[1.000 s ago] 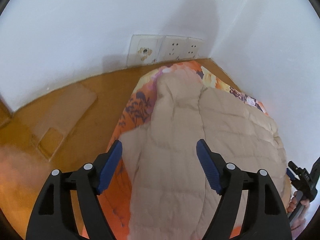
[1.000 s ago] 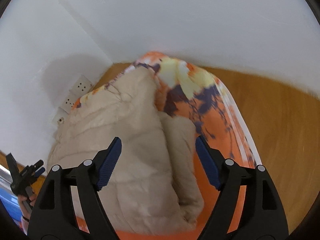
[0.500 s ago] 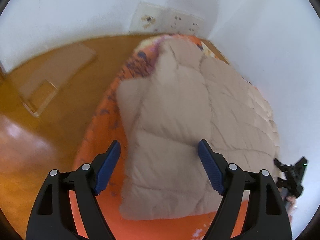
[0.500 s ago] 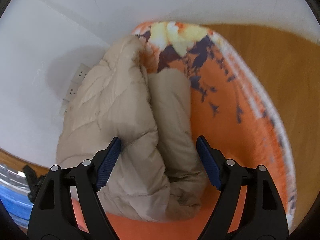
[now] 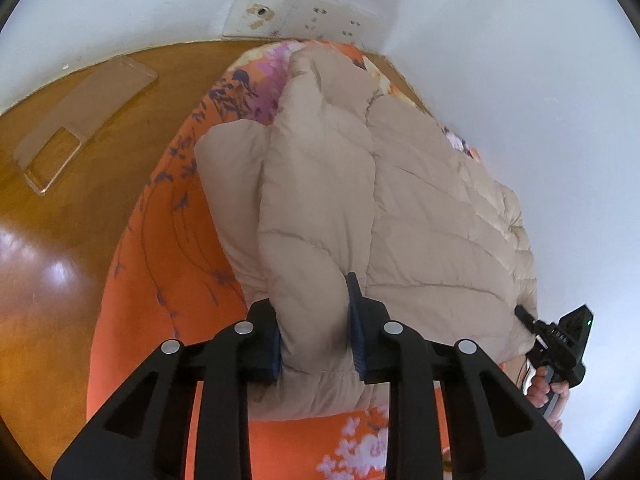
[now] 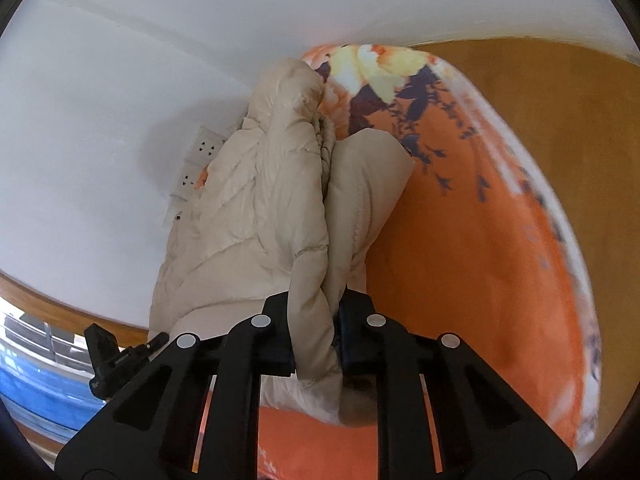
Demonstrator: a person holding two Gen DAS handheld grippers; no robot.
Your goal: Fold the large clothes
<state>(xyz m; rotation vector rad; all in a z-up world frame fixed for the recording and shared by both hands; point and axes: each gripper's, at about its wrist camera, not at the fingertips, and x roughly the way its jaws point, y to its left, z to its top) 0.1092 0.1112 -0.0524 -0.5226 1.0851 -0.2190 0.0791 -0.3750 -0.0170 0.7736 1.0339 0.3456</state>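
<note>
Quilted beige down jacket (image 5: 400, 200) is laid lengthwise on an orange floral blanket (image 5: 160, 260) spread over a wooden floor (image 5: 60, 240), pushed towards the corner where two white walls (image 5: 520, 60) meet, beneath a row of wall sockets (image 5: 304, 20). The near hem of the jacket is gripped at two places. A thick fold is pinched by the left claw (image 5: 316, 340), whose jaws are closing on it. A thinner bunch of fabric is clamped by the right claw (image 6: 316, 340), its jaws closing almost together. A flat cardboard piece (image 5: 80, 120) is seen on the floor near the wall.
</note>
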